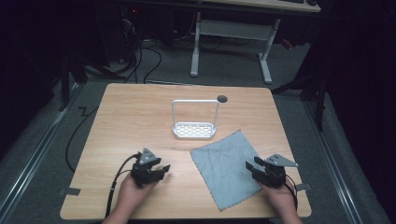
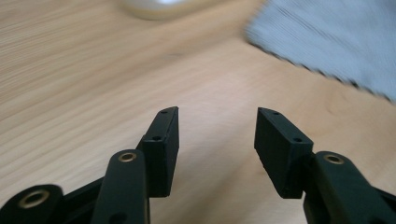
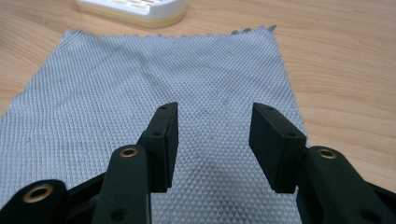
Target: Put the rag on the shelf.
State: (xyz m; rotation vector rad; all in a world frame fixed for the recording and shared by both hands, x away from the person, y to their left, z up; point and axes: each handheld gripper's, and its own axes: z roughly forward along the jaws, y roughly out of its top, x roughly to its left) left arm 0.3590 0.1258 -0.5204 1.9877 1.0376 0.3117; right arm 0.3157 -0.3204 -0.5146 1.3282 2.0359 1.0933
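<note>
Grey cloth [image 1: 227, 169] lay flat on the desk [image 1: 130, 116], at 5 o'clock from the white rack [image 1: 194, 128]. We had both tongs spread and empty: left tongs [image 1: 164, 168] over bare wood at the cloth's 9 o'clock, right tongs [image 1: 250, 164] over its 3 o'clock edge. We judged this the approach step; next we needed to lower and pinch an edge.

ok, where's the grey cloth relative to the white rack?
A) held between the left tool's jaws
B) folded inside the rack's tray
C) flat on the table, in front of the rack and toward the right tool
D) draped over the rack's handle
C: the grey cloth lies spread flat on the table, nearer the person than the white rack, its edge by the open right tool.
</note>
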